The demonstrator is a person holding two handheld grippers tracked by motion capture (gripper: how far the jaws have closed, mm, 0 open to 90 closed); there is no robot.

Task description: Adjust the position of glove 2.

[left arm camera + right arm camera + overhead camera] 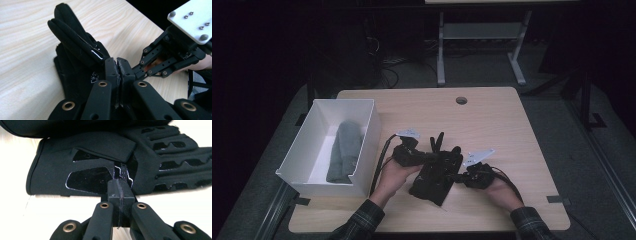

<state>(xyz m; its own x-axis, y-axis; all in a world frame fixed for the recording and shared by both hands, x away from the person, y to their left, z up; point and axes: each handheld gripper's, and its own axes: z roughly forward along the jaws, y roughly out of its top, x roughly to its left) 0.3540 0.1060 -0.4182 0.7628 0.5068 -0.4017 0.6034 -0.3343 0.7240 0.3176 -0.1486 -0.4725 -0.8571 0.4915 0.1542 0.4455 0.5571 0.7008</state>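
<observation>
Black glove (435, 172) lay on table (492, 120) between both hands. Left gripper (117, 67) jaws pressed together at glove's edge; right gripper (119, 191) likewise closed; pinched fabric hard to make out. White box (367, 145) held grey cloth (344, 150)

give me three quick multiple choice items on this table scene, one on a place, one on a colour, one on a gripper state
1. Where does the grey rolled cloth lie?
A. inside the white open box
B. on the bare wooden table
C. between the jaws

2. What colour is the fabric glove between the two grippers?
A. white
B. black
C. red

3. How do the left gripper's jaws stand?
A. wide open
B. pressed together
C. hidden

Key: 1 A, the high view shows the cloth within the box walls; 2 B, it shows black in each view; 3 B, the left gripper view shows its pads meeting at the glove's edge.
</observation>
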